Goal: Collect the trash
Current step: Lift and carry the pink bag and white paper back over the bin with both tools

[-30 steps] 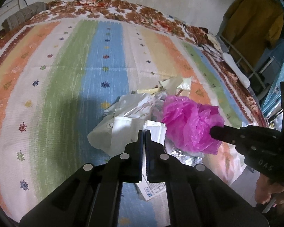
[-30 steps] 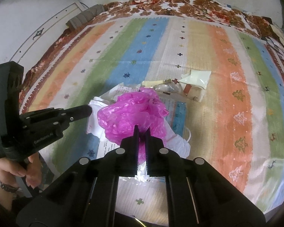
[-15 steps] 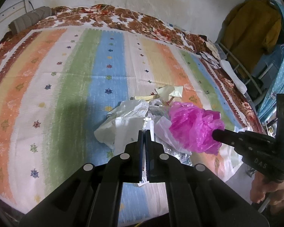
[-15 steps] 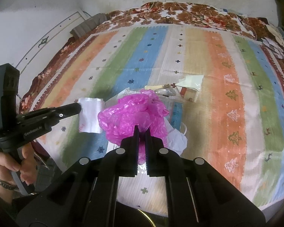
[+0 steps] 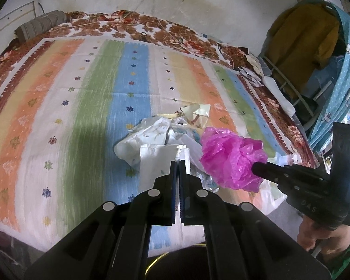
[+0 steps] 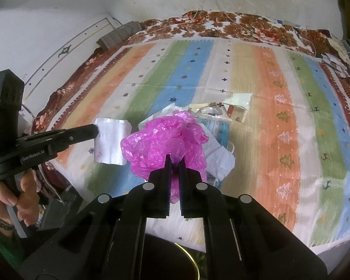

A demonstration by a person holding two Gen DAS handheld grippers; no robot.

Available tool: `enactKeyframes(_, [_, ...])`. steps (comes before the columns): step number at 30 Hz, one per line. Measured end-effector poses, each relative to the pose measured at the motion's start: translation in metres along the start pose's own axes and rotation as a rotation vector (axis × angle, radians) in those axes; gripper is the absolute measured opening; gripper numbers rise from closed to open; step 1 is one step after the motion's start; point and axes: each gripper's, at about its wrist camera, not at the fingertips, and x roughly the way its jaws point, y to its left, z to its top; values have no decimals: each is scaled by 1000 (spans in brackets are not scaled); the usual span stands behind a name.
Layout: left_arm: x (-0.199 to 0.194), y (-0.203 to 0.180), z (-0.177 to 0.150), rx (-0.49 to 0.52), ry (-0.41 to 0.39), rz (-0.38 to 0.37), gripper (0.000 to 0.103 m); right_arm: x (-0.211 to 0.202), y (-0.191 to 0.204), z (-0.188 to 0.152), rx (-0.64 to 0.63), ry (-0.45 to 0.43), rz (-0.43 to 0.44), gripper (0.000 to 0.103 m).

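My left gripper (image 5: 177, 163) is shut on a white plastic wrapper (image 5: 156, 163) and holds it above the bed; the wrapper also shows in the right wrist view (image 6: 110, 143). My right gripper (image 6: 174, 161) is shut on a crumpled magenta plastic bag (image 6: 165, 144), lifted above the bed; the bag also shows in the left wrist view (image 5: 231, 161). A pile of trash (image 5: 161, 133) of white bags, wrappers and paper lies on the striped bedspread (image 5: 86, 107) below both grippers. A pale yellow packet (image 6: 238, 103) lies beyond the pile.
A dark round bin with a yellow rim (image 6: 186, 256) sits below the bed's near edge. A clothes rack with a mustard garment (image 5: 301, 39) stands right of the bed. A grey rolled cloth (image 5: 42, 24) lies at the far left corner.
Both grippers have risen and drawn back from the pile toward the bed's near edge. The white wrapper has come up off the pile with the left gripper. The magenta bag stays held.
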Motion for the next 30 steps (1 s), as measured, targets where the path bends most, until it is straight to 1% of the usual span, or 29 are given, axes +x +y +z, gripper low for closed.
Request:
enactKeyframes(7, [-30,-8,-11,-37,-25,-29,1,-20,7,-17,-8,-15,-2,5])
enactKeyframes(8, [-36,-10,-14,-31,-36,-43,1,-22,8,-19,-7,-18,-1,5])
enactKeyframes(10, [-48,-17,-19,-2,-62,-44,1,-29,11,-25,-11,-25,3,5])
enactKeyframes(16, [-74,-36,-36,45,-95,-76,1,-41,18,-43,-19,-22,14,5])
enactKeyframes(21, [-88,-41,-52,46,-99,-82,1,-60,28,-57,-29,-56,14,5])
enactKeyframes(24, [-93,-43,-63,42,-93,-73,1,-70,33,-67,-50,-75,-4,5])
enactKeyframes(30, [-101,-50,-83,45,-90,-67,1,-82,38,-88,-63,-84,-9,5])
